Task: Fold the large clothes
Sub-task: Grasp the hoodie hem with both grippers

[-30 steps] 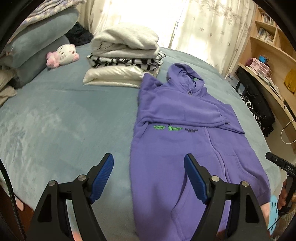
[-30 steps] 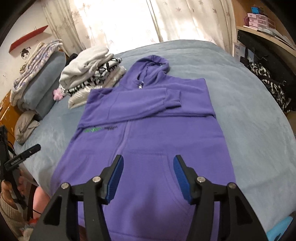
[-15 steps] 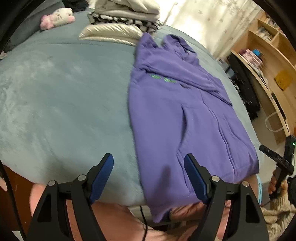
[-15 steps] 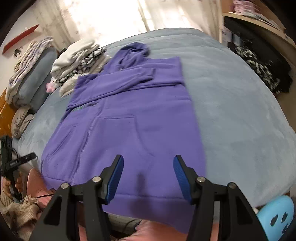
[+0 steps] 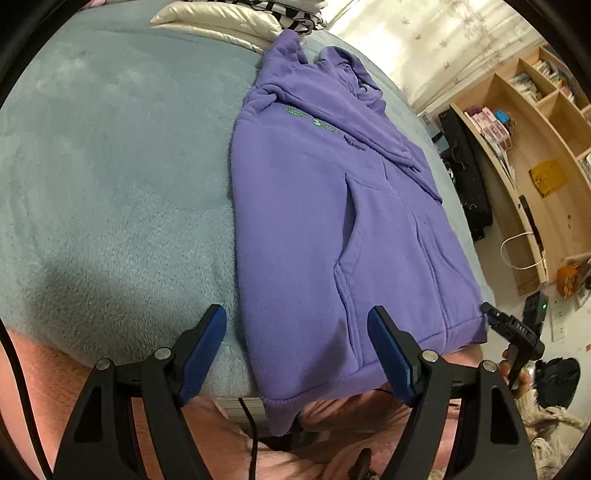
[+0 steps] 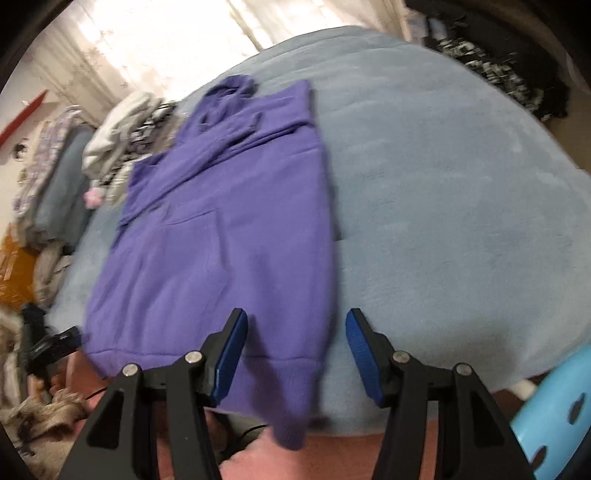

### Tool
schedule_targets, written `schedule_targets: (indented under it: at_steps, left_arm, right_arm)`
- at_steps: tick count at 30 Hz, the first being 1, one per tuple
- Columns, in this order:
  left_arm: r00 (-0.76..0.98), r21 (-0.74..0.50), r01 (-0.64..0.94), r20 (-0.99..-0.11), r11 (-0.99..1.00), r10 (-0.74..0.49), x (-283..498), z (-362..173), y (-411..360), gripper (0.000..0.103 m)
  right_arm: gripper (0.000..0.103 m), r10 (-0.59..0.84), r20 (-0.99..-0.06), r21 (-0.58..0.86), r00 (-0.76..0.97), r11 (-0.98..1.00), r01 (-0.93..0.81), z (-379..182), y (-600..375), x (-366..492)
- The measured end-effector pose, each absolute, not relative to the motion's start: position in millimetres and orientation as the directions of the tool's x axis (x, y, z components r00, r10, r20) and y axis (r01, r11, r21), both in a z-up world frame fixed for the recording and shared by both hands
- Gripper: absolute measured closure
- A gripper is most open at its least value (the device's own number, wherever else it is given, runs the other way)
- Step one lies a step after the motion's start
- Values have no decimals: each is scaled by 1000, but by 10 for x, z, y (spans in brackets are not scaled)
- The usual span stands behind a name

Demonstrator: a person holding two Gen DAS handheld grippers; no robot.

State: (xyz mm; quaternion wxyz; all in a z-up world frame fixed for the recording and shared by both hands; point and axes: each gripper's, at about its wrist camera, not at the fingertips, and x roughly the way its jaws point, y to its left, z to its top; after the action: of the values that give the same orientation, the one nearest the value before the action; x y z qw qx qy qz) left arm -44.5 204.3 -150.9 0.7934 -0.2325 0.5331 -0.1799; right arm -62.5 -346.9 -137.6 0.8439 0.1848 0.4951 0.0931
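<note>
**A:** Since the left wrist view comes first, what's the left claw (image 5: pixel 297 354) doing? I see the purple hoodie (image 5: pixel 321 206) flat on the blue-grey bed (image 5: pixel 110 166), front up, sleeves crossed over the chest, hood pointing at the stacked folded clothes (image 5: pixel 236 14) at the far end.

**B:** Yeah, its jaws are spread wide with nothing in them. It hangs right over the hem corner (image 5: pixel 280 417) on its side, where the hem droops off the mattress edge. My guess is that overhang is why it's parked there: a dangling corner is easy to pinch. You can spot the other claw out past the opposite hem corner too.

**A:** And the right wrist view?

**B:** Blurry, but the same deal. The right claw (image 6: pixel 295 350) is also gaping and empty, above its own bottom corner (image 6: pixel 291 424), which droops over the edge too. There's a light blue stool (image 6: pixel 554 417) beside the bed.

**A:** So sleeves are in, body fold isn't done?

**B:** Looks that way to me. I reckon the next move is to grab both corners and carry the hem up toward the hood.
</note>
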Motion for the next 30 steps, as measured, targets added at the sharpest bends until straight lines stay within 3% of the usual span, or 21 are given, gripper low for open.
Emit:
schedule_targets:
  at_steps: [8,10,13,27,28,30]
  left_arm:
    - [337,-597,49,-745,801,-575,-460,-1557,1970,26]
    - [328,-607,41,-742,794,-584,-470,-1586,1964,26]
    - [322,-621,26,-736,783,-595,-482,-1620,1971,26]
    - [293,-563,54,-781,825,-552,-405,-1673,1688,26]
    - [292,-552,65,-786,832,-544,-404,-1660,1651,29]
    - [300,-527,76,-797,846,-524,-414,-1625,1599,47]
  right_arm:
    - [52,457,-771,477,444,876,-74,-1470,-3228,-538]
    - [55,476,-762,500,440,863,-68,-1513,-3280,-537]
    - [69,486,-760,513,432,856,-59,-1544,-3371,-525]
    - [69,521,-742,549,422,833,-64,-1677,-3354,-444]
    - [69,515,-745,543,424,837,-62,-1677,-3335,-438]
    - [70,501,-751,531,430,846,-59,-1672,-3309,-456]
